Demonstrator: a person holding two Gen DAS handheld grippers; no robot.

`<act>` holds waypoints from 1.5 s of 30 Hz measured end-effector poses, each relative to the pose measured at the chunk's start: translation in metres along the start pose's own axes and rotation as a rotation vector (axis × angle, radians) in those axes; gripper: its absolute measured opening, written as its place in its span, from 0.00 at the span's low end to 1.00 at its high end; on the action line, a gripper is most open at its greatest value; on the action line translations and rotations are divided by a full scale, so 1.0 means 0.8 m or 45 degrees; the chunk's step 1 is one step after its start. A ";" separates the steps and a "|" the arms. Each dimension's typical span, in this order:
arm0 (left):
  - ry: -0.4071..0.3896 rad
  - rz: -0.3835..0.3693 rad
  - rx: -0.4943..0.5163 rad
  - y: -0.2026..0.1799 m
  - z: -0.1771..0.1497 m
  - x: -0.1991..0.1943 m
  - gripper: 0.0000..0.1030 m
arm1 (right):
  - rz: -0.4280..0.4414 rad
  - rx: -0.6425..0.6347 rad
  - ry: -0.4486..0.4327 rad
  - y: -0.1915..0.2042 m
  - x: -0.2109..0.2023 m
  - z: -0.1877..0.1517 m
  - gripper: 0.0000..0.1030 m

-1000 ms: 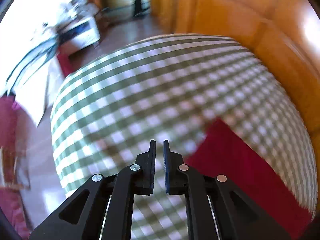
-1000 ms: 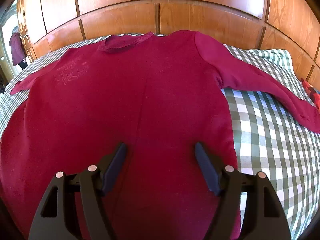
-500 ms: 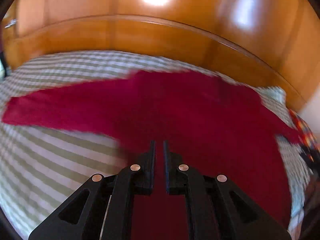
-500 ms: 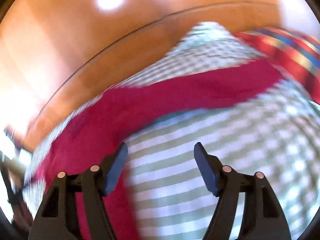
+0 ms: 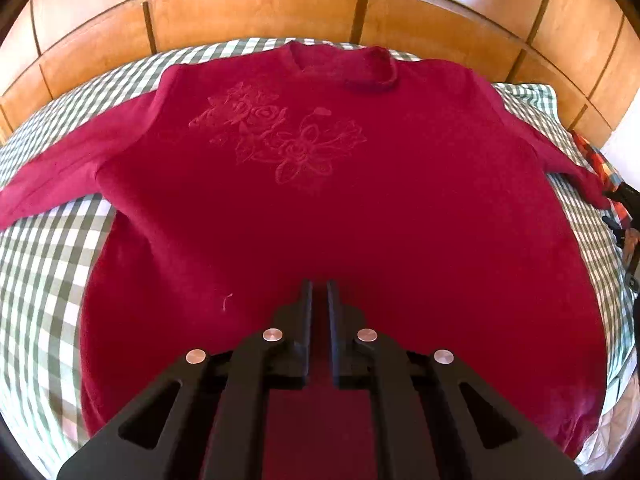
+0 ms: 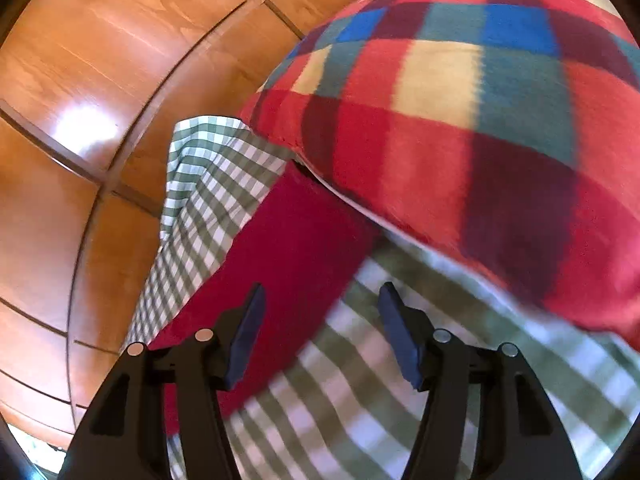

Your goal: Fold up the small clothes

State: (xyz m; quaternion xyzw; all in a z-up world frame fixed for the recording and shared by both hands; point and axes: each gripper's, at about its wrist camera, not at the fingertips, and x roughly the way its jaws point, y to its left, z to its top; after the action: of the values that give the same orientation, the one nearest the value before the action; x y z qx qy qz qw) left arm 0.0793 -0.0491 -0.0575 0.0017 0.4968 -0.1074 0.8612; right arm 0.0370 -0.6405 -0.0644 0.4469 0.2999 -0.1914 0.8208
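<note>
A dark red long-sleeved sweater (image 5: 320,184) with a floral pattern on its chest lies flat on the green-and-white checked bedsheet (image 5: 44,264), both sleeves spread out sideways. My left gripper (image 5: 319,286) hovers over the sweater's lower middle, shut with nothing between its fingers. In the right wrist view one red sleeve (image 6: 296,248) runs over the sheet (image 6: 360,408) to the edge of a pillow. My right gripper (image 6: 320,292) is above that sleeve's end, its jaws closing, the sleeve under the left finger and nothing pressed between the pads.
A plaid pillow (image 6: 480,100) in red, blue, yellow and green lies at the sleeve's tip. A wooden panelled headboard (image 5: 280,4) borders the bed's far side. At the right edge of the left wrist view a dark object (image 5: 628,240) shows.
Both views swung round with blur. The left one went from the bare sheet to the sweater's body. The right one went from the body out to the sleeve's end, its jaws narrower.
</note>
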 end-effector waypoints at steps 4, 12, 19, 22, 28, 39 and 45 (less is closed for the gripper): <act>0.004 0.035 -0.002 -0.003 -0.003 0.005 0.05 | -0.088 -0.138 -0.056 0.022 -0.005 0.025 0.06; 0.018 -0.024 -0.041 0.011 0.003 0.008 0.05 | -0.139 -0.199 -0.108 0.041 -0.019 0.043 0.06; -0.033 -0.114 -0.079 0.022 0.006 -0.013 0.05 | 0.212 -0.408 -0.127 0.175 -0.063 0.008 0.06; -0.049 -0.158 -0.101 0.028 0.006 -0.021 0.05 | 0.375 -0.563 -0.078 0.260 -0.070 -0.034 0.05; -0.075 -0.231 -0.182 0.050 0.008 -0.031 0.05 | 0.689 -0.851 0.108 0.436 -0.067 -0.175 0.05; -0.136 -0.272 -0.269 0.093 0.031 -0.040 0.05 | 0.843 -1.144 0.440 0.547 -0.021 -0.387 0.57; -0.164 -0.336 -0.346 0.113 0.068 -0.032 0.05 | 0.739 -1.041 0.333 0.457 -0.043 -0.329 0.60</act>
State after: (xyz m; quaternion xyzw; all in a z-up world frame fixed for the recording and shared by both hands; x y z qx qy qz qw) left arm 0.1303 0.0378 -0.0173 -0.1864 0.4466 -0.1513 0.8619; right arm 0.1396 -0.2229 0.0734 0.1747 0.3140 0.2346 0.9033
